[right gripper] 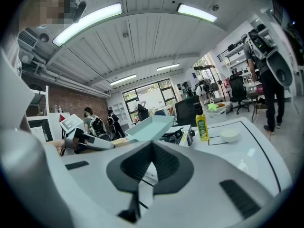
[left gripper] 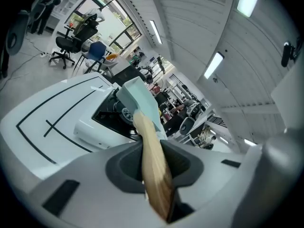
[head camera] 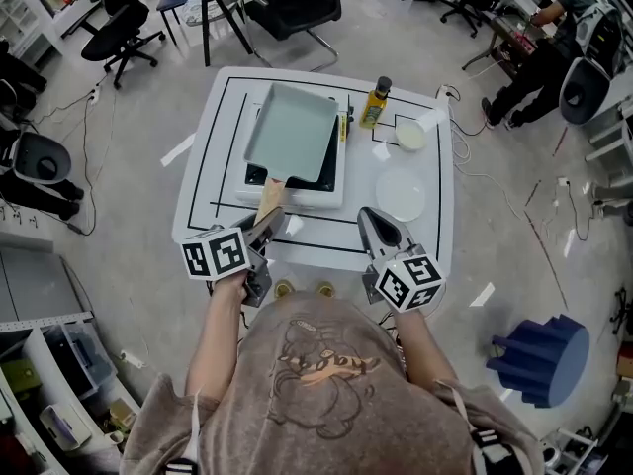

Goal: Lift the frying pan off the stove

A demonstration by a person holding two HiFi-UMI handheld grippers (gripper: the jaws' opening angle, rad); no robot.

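Now lift step: left claw (head camera: 267, 228) grips wooden handle (left gripper: 151, 160) of teal rectangular frying pan (head camera: 292, 132) ahead; right claw (head camera: 377, 222) closed, empty; next keep level.

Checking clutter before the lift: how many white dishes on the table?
2. A small bowl right of the bottle, and a plate nearer the person, both right of the stove. None look hidden.

Grey left claw (head camera: 268, 222), right claw (head camera: 377, 222), taupe T-shirt (head camera: 326, 384)
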